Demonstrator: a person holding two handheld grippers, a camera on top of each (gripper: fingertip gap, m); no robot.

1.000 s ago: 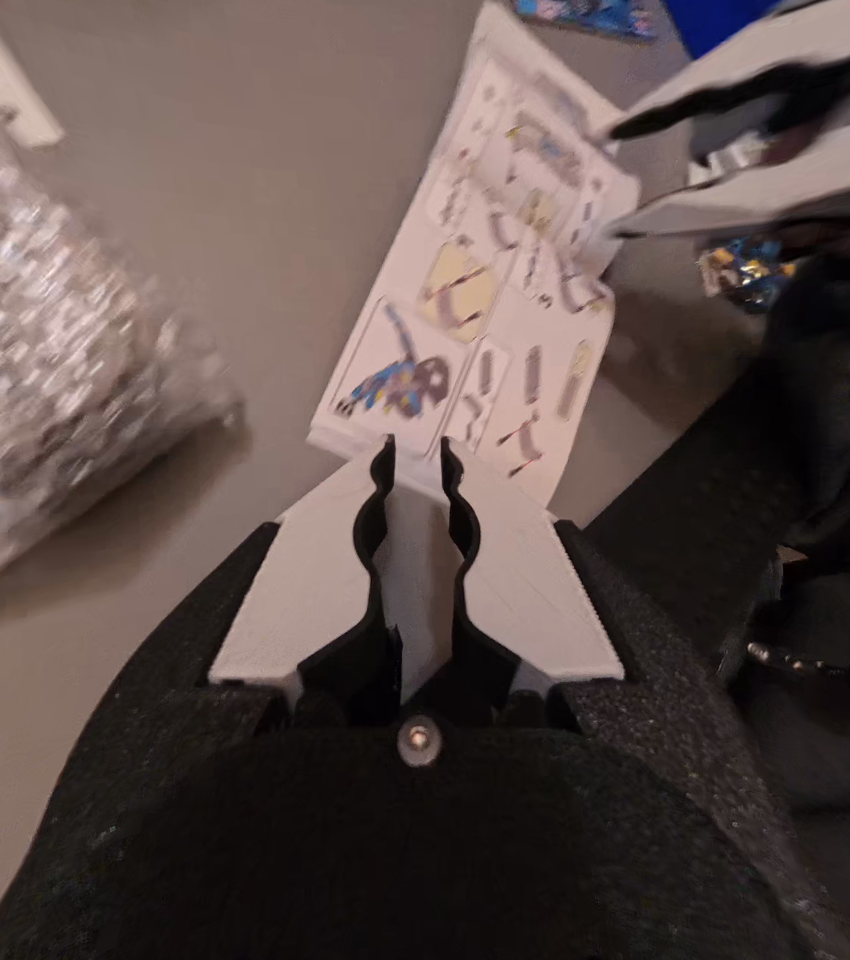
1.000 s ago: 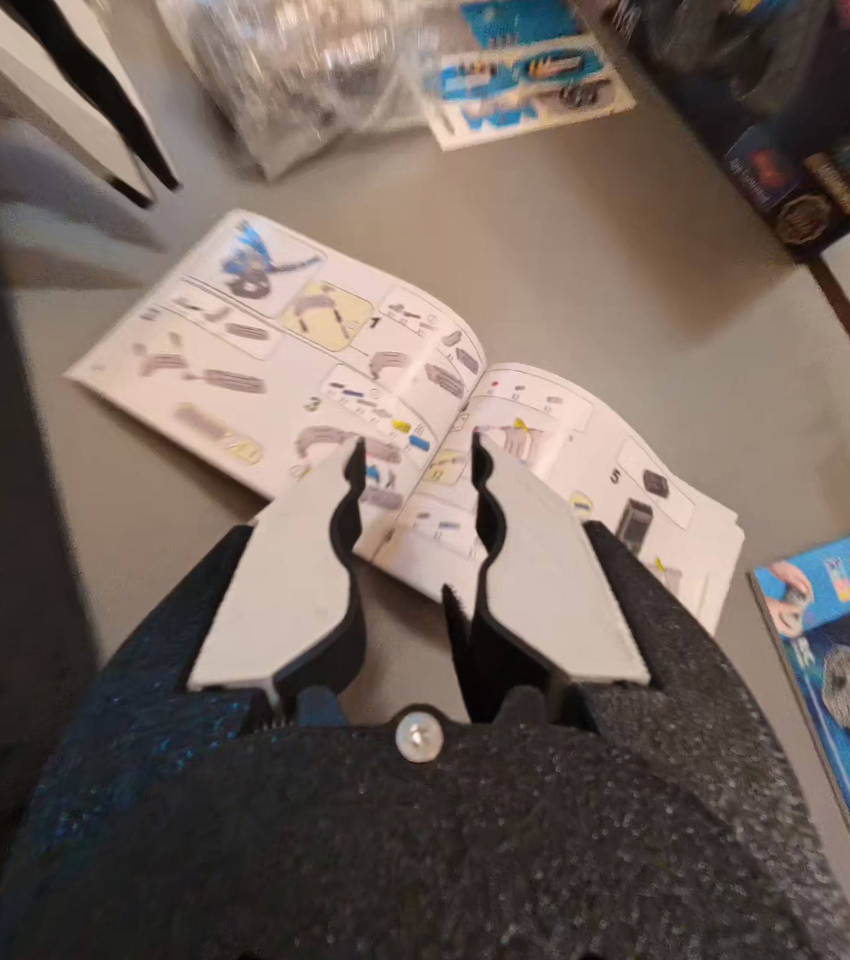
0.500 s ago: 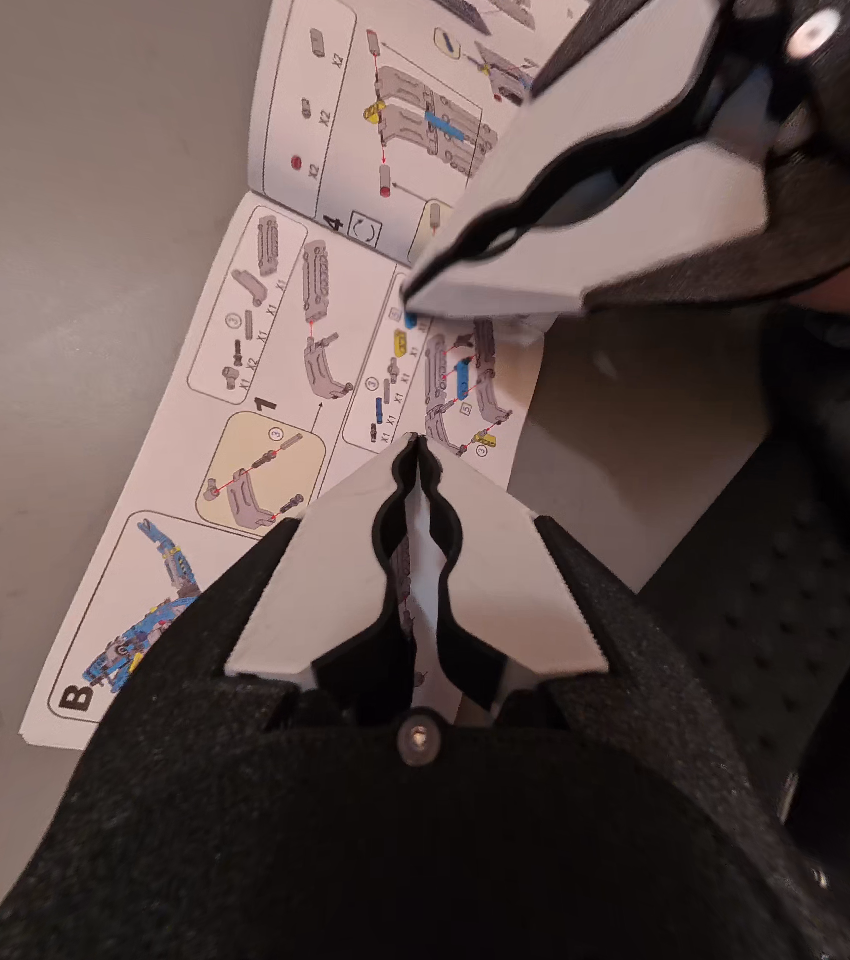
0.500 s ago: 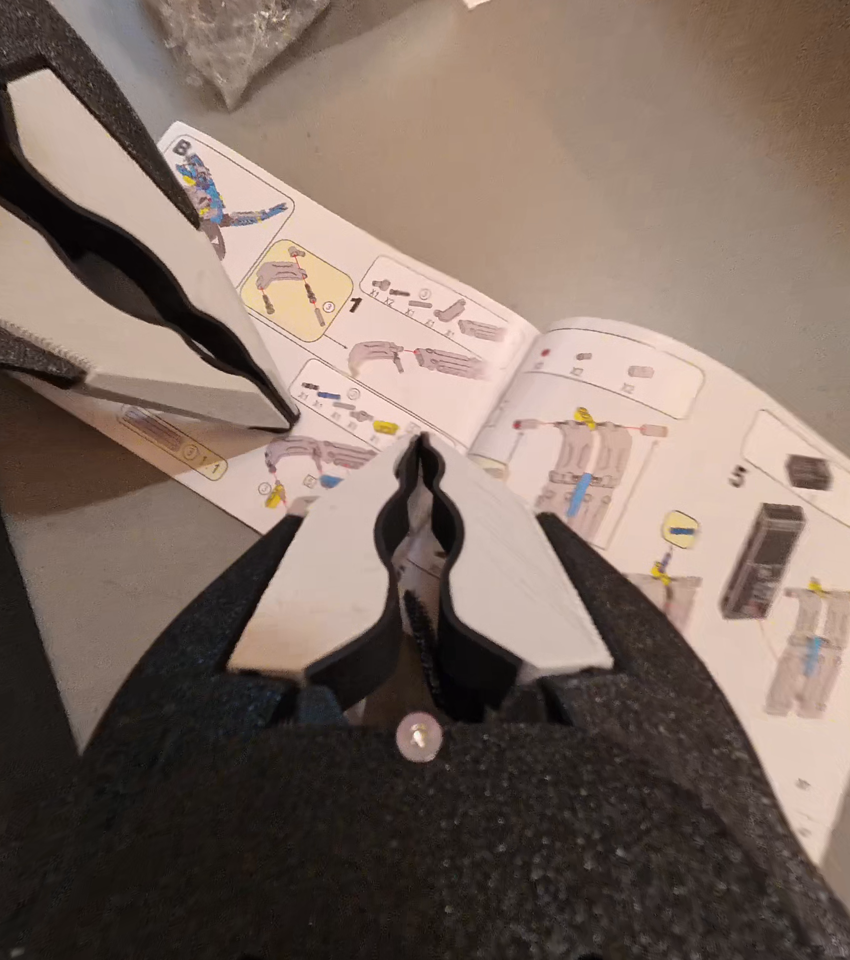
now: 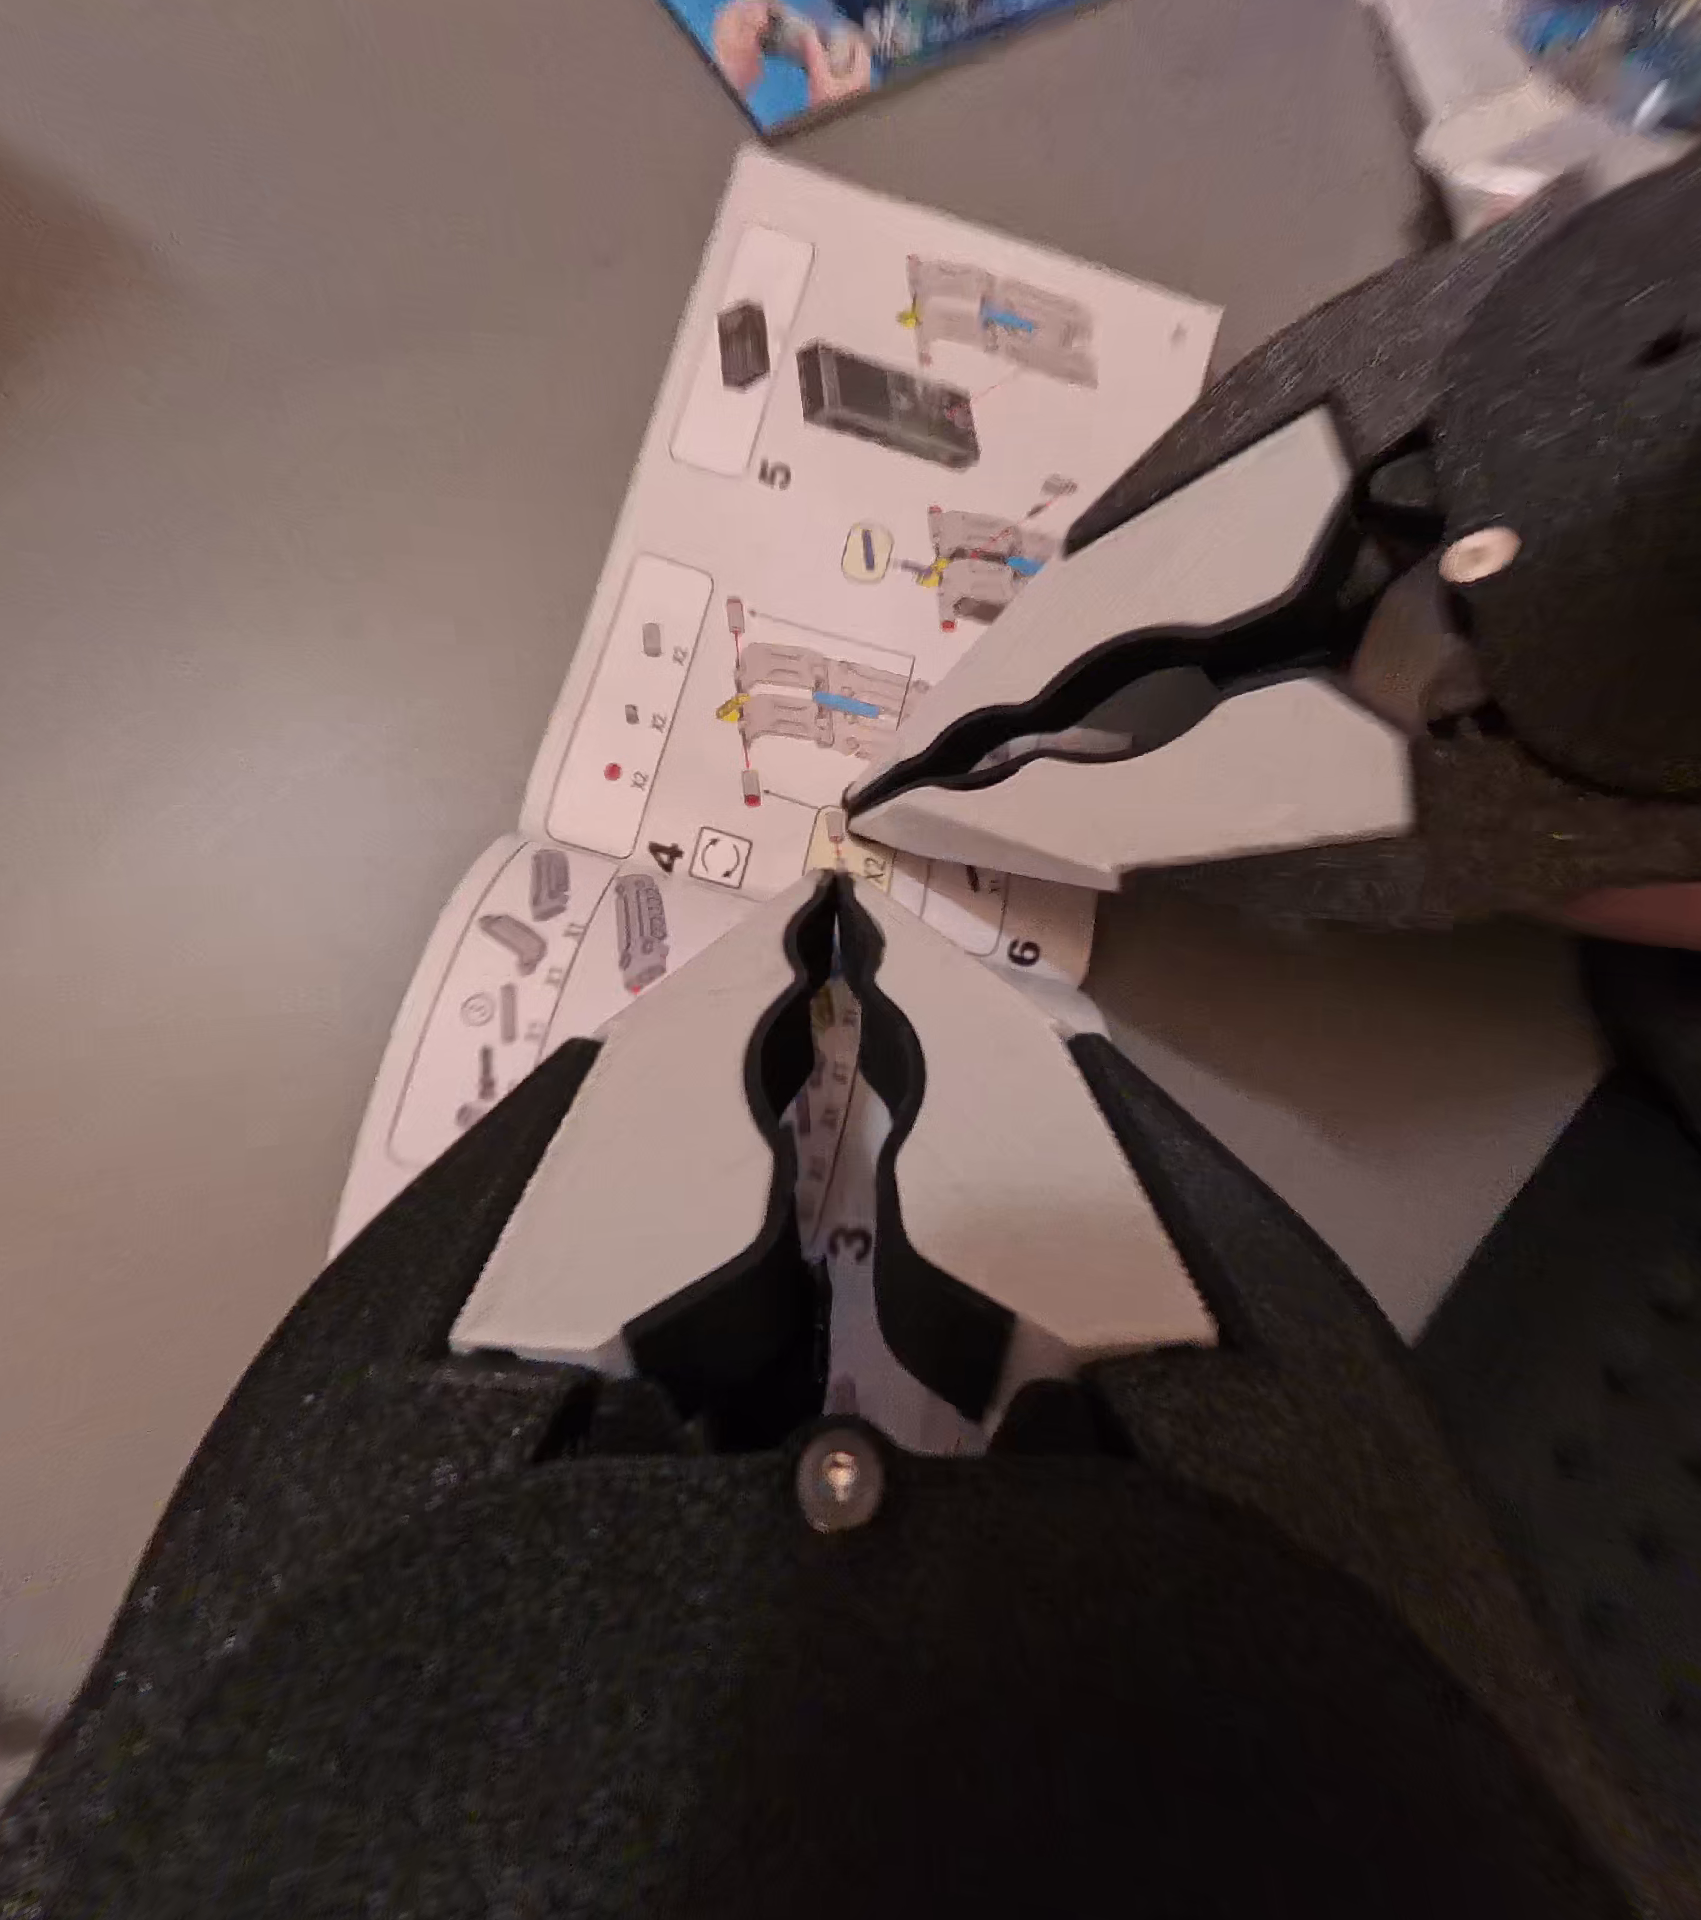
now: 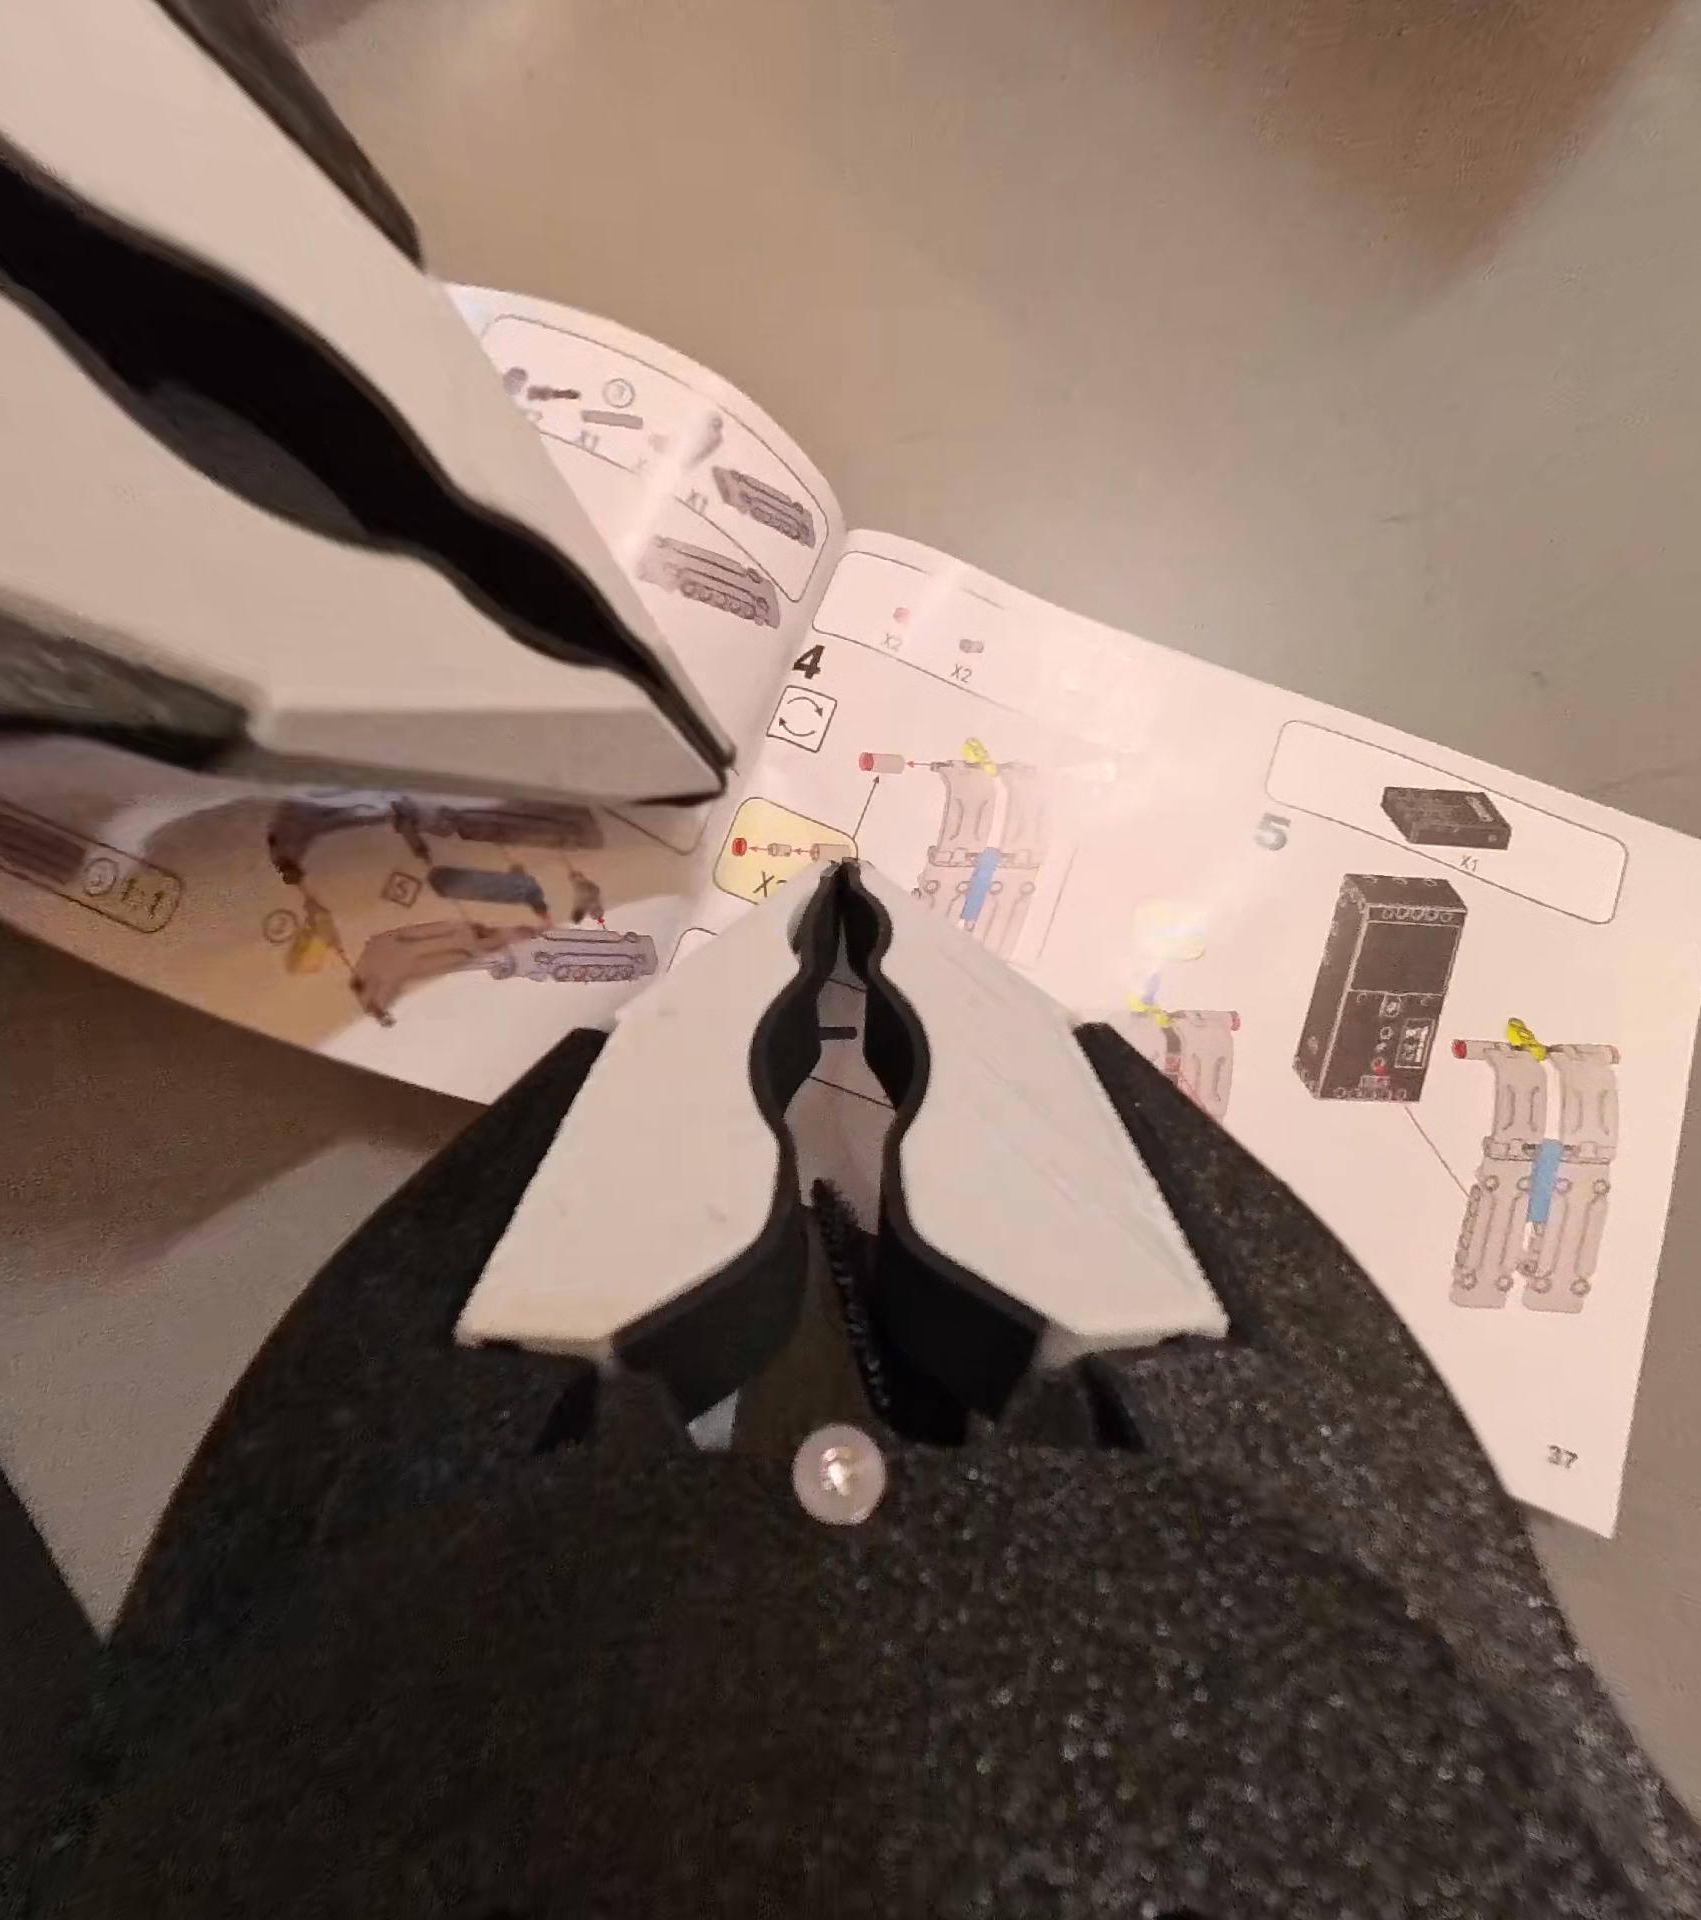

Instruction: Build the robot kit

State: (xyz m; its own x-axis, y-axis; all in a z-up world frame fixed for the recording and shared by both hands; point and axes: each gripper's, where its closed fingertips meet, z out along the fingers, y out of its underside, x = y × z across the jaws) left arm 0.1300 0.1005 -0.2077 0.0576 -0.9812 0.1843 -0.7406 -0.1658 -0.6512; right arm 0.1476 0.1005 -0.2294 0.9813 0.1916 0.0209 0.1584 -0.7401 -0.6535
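Moved: both tools have closed in over the open instruction booklet [image 6: 1189, 790] since the earlier frames, where they hung farther apart; their tips now nearly meet above its centre fold.
Surface: plain grey-brown bench [image 5: 254, 520], matt and smooth, with soft shadows; little of the room shows.
Left tool [image 5: 833, 883]: pale wedge-shaped fingers with wavy black pads, set in rough black foam; tips pressed together, a page edge running up through the gap behind them, so it appears clamped on the page.
Right tool [image 6: 841, 868]: same build; tips shut together over the right-hand page near the fold. Whether paper is pinched between them cannot be told.
Booklet: thin glossy white paper, printed with grey, blue and yellow assembly diagrams; it lies open on the bench, the left-hand page bowed upward.
Edges: blue printed box [image 5: 825, 52] at the far side of the bench.
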